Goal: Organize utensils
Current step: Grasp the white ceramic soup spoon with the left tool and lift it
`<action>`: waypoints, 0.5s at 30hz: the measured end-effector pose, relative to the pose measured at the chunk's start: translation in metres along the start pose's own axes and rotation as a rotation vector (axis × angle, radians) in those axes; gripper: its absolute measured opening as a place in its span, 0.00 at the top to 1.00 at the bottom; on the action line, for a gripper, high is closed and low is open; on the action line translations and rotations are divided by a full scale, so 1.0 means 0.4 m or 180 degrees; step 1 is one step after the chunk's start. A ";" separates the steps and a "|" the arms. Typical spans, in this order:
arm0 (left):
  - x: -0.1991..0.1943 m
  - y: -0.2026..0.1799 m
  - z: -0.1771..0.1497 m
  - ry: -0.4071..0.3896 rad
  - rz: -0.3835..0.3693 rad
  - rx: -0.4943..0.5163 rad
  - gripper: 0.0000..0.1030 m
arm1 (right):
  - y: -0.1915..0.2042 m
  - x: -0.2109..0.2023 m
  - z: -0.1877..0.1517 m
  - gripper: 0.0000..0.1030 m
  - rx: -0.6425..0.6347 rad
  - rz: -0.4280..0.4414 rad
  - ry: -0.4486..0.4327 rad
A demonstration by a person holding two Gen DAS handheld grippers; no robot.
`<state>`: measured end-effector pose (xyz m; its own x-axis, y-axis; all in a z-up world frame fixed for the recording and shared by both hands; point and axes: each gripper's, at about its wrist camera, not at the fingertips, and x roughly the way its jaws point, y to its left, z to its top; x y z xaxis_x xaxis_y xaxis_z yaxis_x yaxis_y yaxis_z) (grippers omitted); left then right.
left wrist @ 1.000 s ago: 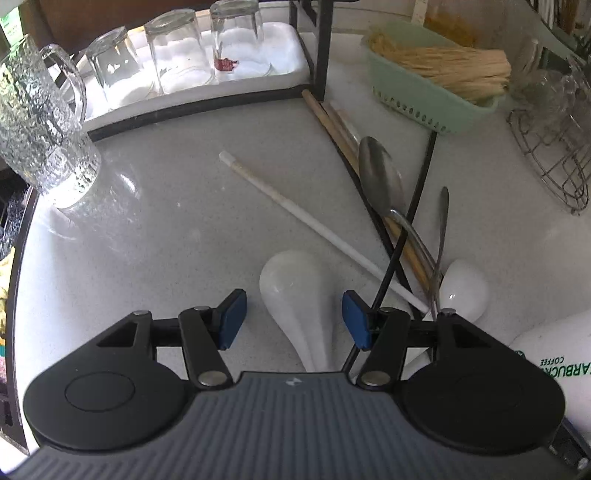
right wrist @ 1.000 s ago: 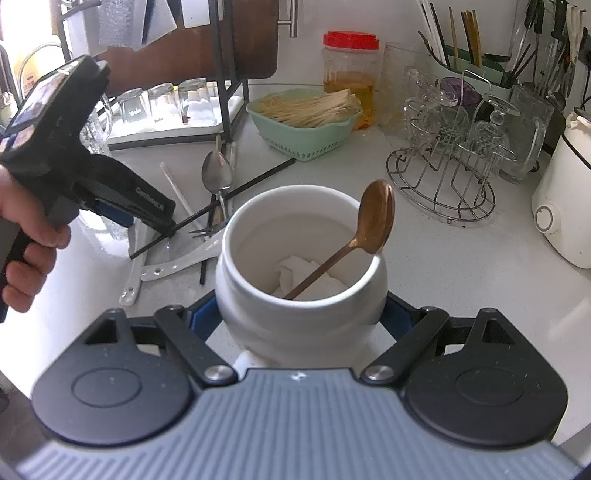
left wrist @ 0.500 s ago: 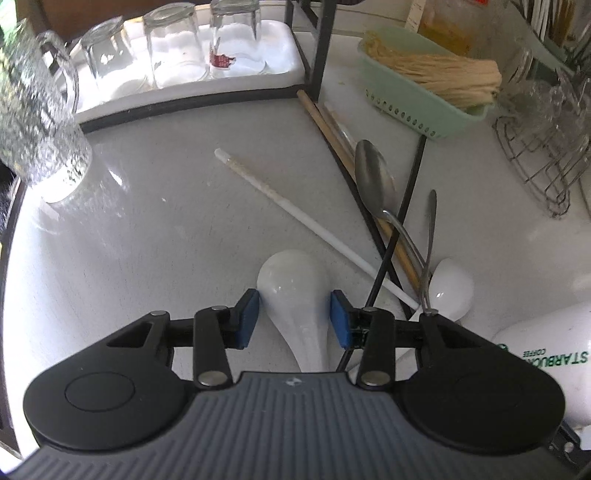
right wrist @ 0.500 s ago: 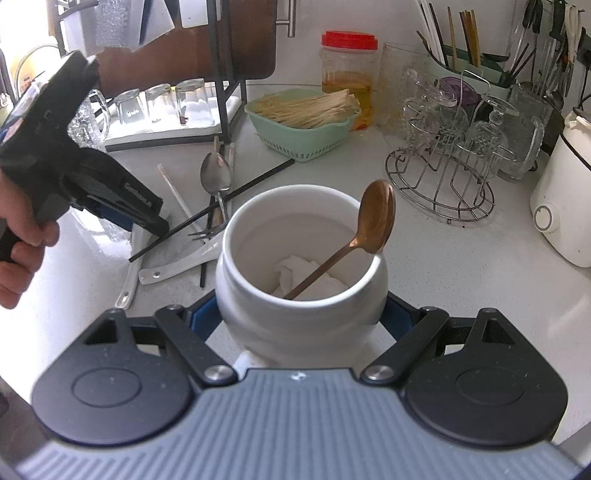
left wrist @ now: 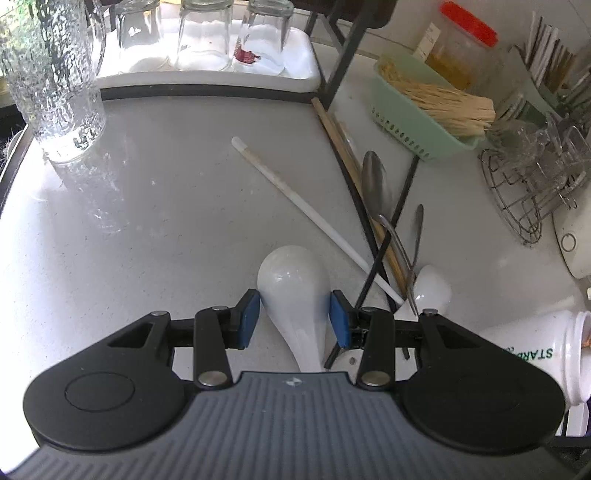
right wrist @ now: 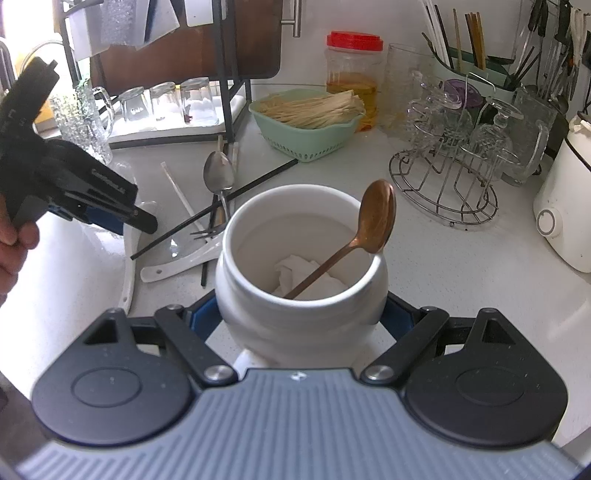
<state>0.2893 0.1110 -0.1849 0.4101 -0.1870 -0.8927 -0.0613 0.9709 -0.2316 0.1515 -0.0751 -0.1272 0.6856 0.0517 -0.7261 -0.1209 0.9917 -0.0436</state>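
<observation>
The left gripper point(left wrist: 294, 316) is closed on the big white ceramic spoon point(left wrist: 295, 291): its blue pads press the two sides of the bowl where it narrows to the handle. The right gripper point(right wrist: 301, 319) clamps the white jar point(right wrist: 301, 280) from both sides and keeps it standing on the counter point(left wrist: 166, 206). The step in hand, as I judge it, is to carry this spoon to the jar. The glazed surface is smooth and tapers, so it may slip out of the pads; the grip should stay firm and the lift slow. In the right wrist view the long handle point(right wrist: 127, 273) hangs down toward the counter, so it is better to bring the handle end over the jar mouth first and lower it beside the copper spoon point(right wrist: 369, 229), without knocking it. Counted: one copper spoon already in the jar with a crumpled white paper point(right wrist: 295, 269); loose on the counter, one second white spoon point(left wrist: 432, 291), one steel spoon point(left wrist: 375, 184), one small fork point(left wrist: 417, 240), one white chopstick point(left wrist: 306, 210), one black chopstick point(left wrist: 391, 236) and at least one wooden chopstick point(left wrist: 340, 136). Three glasses point(left wrist: 203, 33) stand upside down on the tray point(left wrist: 303, 66).
</observation>
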 end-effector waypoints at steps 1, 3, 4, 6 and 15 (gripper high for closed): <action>-0.006 -0.005 -0.002 -0.0022 -0.0004 0.0031 0.55 | 0.000 0.000 0.000 0.12 -0.0005 0.0004 0.0000; -0.019 -0.016 -0.004 -0.0062 -0.0020 0.0069 0.55 | -0.001 0.000 0.001 0.12 -0.0020 0.0014 0.0007; -0.027 -0.021 -0.005 -0.0085 -0.0036 0.0073 0.55 | -0.001 0.001 0.002 0.12 -0.0027 0.0020 0.0008; -0.044 -0.030 -0.007 -0.0136 -0.0052 0.0092 0.55 | -0.001 0.001 0.001 0.12 -0.0044 0.0029 0.0003; -0.120 -0.092 -0.033 -0.0346 -0.0082 0.0297 0.55 | 0.001 0.005 0.003 0.12 -0.0131 0.0092 -0.0025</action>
<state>0.2598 0.0822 -0.1386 0.5068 -0.1997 -0.8386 0.0333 0.9766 -0.2124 0.1536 -0.0744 -0.1279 0.6870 0.0815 -0.7221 -0.1700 0.9841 -0.0507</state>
